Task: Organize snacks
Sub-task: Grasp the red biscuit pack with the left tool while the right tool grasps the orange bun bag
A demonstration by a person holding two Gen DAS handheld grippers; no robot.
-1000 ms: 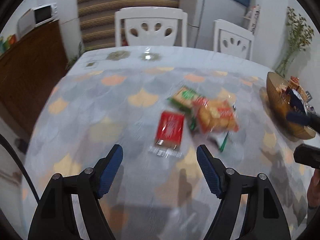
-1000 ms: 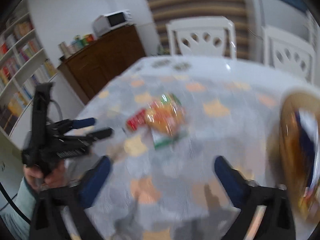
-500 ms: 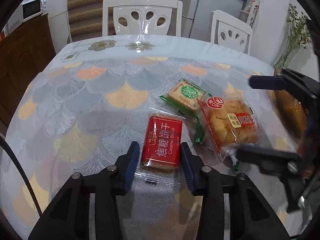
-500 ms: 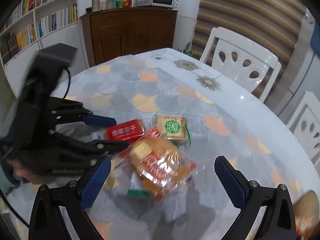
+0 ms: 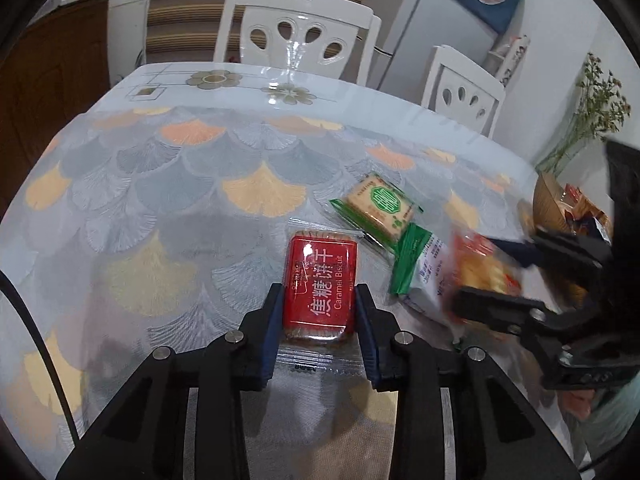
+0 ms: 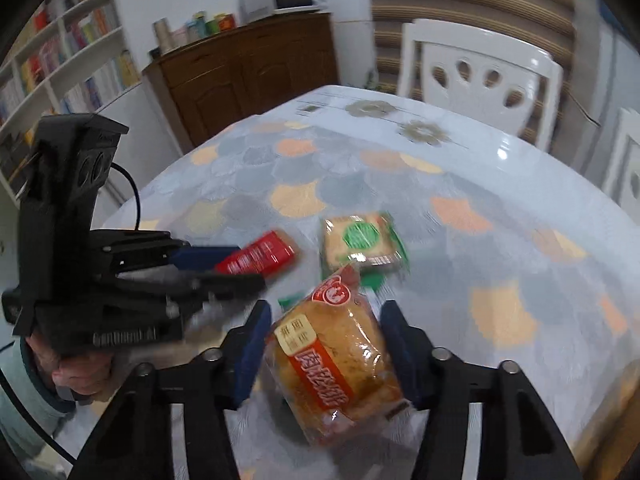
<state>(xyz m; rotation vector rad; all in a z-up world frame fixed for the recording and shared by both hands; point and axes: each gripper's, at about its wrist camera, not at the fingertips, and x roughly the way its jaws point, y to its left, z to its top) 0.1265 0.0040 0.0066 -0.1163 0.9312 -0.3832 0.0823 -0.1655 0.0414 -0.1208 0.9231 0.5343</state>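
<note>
The left gripper (image 5: pixel 318 316) has its jaws clamped on the red biscuit pack (image 5: pixel 320 290), low on the counter (image 5: pixel 160 208); gripped only by its near end, the slick wrapper could slide out. The right gripper (image 6: pixel 324 344) squeezes the bread bag (image 6: pixel 336 364), which could crush. Half a second ago the right jaws stood wide apart over it, and the left were just closing

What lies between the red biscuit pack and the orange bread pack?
A green-and-white wrapper, in the left wrist view, between the red biscuit pack and the blurred orange bread pack.
</note>
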